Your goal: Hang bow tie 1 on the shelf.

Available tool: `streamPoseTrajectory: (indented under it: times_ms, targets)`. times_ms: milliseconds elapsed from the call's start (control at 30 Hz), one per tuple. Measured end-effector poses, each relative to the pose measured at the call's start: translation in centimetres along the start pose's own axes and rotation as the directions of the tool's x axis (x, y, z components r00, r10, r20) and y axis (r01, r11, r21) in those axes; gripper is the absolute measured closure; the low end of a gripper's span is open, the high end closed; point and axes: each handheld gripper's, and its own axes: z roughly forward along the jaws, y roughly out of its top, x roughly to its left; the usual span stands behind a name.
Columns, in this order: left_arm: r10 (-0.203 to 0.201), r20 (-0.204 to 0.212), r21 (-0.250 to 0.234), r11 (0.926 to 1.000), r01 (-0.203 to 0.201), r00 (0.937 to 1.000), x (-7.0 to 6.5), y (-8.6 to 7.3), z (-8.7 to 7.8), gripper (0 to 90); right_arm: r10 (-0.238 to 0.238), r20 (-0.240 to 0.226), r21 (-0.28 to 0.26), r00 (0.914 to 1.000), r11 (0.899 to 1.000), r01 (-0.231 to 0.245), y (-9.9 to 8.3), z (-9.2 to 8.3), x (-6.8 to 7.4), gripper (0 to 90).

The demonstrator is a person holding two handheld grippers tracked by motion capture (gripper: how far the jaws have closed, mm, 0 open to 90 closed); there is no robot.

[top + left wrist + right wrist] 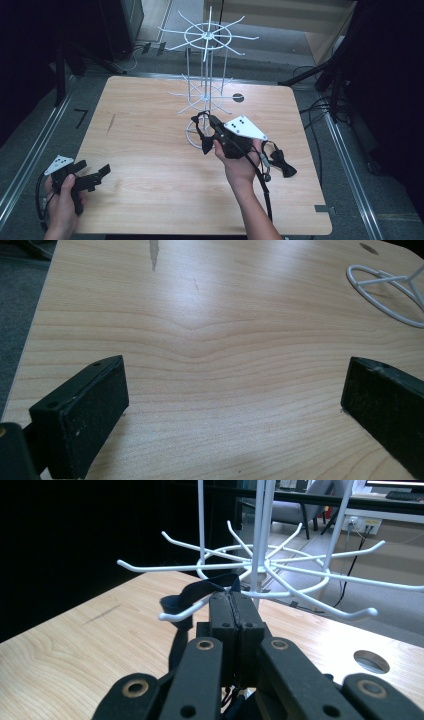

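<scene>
A white wire rack (205,75) with two tiers of hooks stands at the table's far middle. My right gripper (208,120) is beside its lower tier, shut on the strap of a black bow tie (205,142) that hangs below the jaws. In the right gripper view, the strap loop (192,594) lies over the tip of one lower hook (172,614), just ahead of the shut gripper (232,599). A second black bow tie (283,165) lies on the table to the right of that hand. My left gripper (94,169) rests open near the table's front left corner, with bare wood between its jaws (235,395).
The rack's round base ring (385,290) sits on the wooden table (150,150). A dark hole (238,97) marks the tabletop behind the rack. Dark stands and cables surround the table at the left and right, and a metal rail (30,155) runs along the floor.
</scene>
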Motion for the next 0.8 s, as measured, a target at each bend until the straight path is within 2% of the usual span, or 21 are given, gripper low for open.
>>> streamPoseTrajectory:
  times_ms: [500, 700, 800]
  targets:
    - [-0.001, 0.000, -0.001, 1.0000, 0.001, 1.0000, 0.0, 0.0, 0.0, 0.0, -0.004, -0.001, 0.029, 1.0000, 1.000, 0.004, -0.6, 0.9, 0.0, 89.4]
    - [-0.001, 0.001, -0.001, 1.0000, 0.001, 1.0000, 0.0, 0.0, 0.0, 0.0, -0.003, -0.012, 0.043, 0.9999, 0.999, 0.004, -1.1, 1.1, -0.1, 85.6]
    - [-0.001, 0.001, 0.000, 1.0000, 0.001, 1.0000, 0.0, 0.0, 0.0, 0.0, -0.001, -0.021, 0.046, 0.9998, 0.999, 0.002, -1.3, 1.0, -0.3, 78.8]
